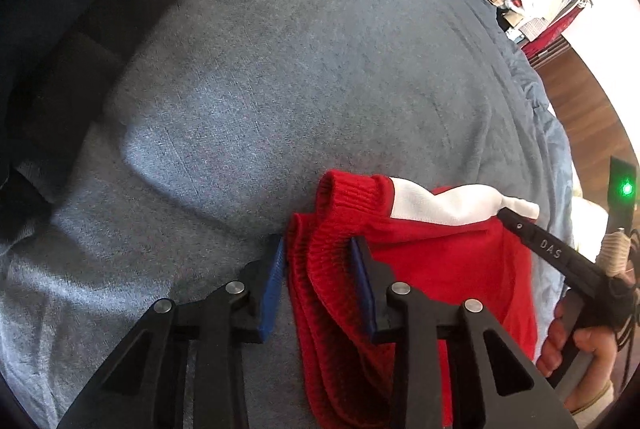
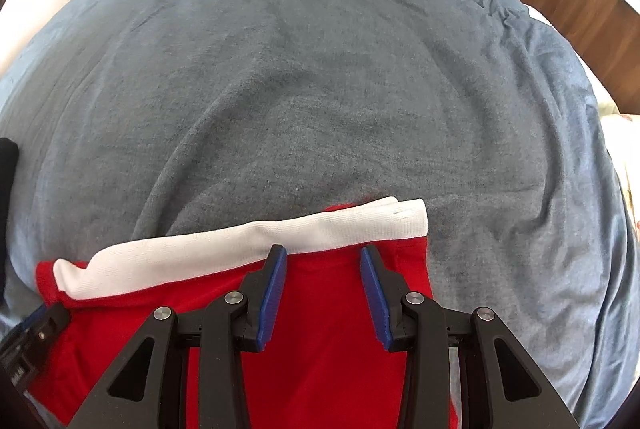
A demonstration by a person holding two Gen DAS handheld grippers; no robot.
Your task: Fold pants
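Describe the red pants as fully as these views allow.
The red pants are a soft knit with a white stripe along the far edge and a ribbed red cuff. They lie folded in layers on the grey-blue blanket. The left hand-held gripper straddles the ribbed layered edge, its pads not clearly pressing it. The right hand-held gripper hangs open over the red cloth near the stripe.
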